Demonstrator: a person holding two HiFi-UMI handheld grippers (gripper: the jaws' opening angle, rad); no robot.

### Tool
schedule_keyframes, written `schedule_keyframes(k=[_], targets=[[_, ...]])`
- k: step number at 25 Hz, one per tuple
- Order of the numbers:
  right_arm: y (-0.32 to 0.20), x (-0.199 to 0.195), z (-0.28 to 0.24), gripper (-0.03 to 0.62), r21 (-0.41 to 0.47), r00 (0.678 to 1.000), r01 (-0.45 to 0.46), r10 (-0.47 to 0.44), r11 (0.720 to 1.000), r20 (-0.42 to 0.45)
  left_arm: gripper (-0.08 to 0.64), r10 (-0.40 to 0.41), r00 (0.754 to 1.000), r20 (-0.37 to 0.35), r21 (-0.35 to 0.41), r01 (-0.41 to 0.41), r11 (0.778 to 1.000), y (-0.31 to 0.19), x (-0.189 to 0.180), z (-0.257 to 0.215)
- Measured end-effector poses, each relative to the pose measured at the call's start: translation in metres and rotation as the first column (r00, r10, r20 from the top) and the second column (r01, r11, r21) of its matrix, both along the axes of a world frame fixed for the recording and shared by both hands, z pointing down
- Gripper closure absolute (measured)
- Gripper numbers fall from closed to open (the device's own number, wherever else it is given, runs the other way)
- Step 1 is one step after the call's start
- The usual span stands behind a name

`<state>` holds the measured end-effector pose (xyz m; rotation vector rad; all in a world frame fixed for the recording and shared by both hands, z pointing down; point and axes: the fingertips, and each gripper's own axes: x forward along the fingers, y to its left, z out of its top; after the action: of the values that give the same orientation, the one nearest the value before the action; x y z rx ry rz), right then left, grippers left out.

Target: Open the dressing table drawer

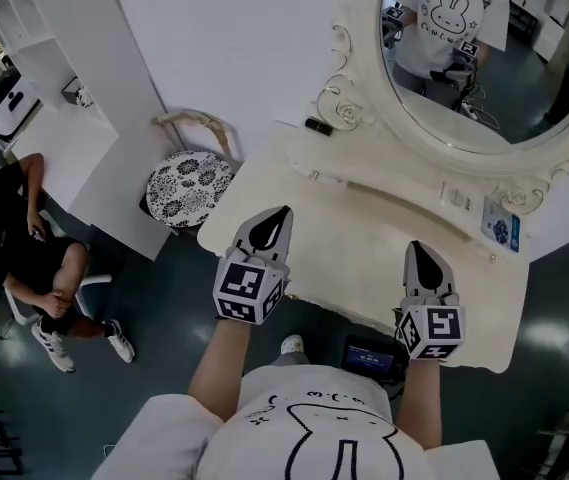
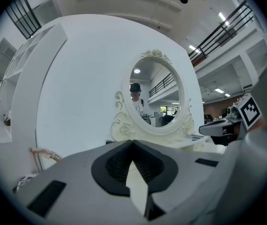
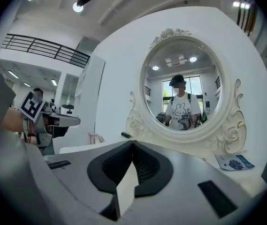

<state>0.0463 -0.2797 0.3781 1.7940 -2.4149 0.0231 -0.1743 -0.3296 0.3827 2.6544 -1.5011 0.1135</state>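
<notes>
We're holding the left gripper (image 1: 279,218) and right gripper (image 1: 419,253) clenched, empty, over the table (image 1: 364,238); the drawer is hiding underneath, probably rigid, easy-sliding, wanting a handle grip.

The dressing table (image 1: 364,238) is cream-white with a flat, glossy top and a curved front edge. In the head view it fills the middle and right, and its front edge slants from 9 o'clock down toward 4 o'clock. Its oval mirror (image 1: 484,58) stands upright at the back, toward 1 o'clock, in a frame carved with scrolls and roses. A low raised ledge runs below the mirror. The drawer lies under the top, and its front is hidden in every view.
</notes>
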Motion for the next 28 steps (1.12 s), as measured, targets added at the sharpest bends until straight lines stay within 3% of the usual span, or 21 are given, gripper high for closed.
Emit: schedule_keyframes(k=[6, 16, 28], targets=[[-0.008, -0.007, 0.010, 0.575, -0.023, 0.999, -0.034, 0.034, 0.999, -0.015, 0.556, 0.043, 0.999, -0.021, -0.018, -0.043, 0.999, -0.018, -0.003, 0.011], [-0.032, 0.003, 0.019, 0.575, -0.028, 0.999, -0.054, 0.054, 0.998, -0.001, 0.407, 0.081, 0.997, -0.001, -0.064, -0.081, 0.995, -0.044, 0.009, 0.032], [-0.079, 0.023, 0.050, 0.575, -0.082, 0.998, -0.056, 0.059, 0.995, 0.030, 0.396, 0.076, 0.996, 0.044, -0.153, -0.069, 0.986, -0.095, 0.025, 0.074]])
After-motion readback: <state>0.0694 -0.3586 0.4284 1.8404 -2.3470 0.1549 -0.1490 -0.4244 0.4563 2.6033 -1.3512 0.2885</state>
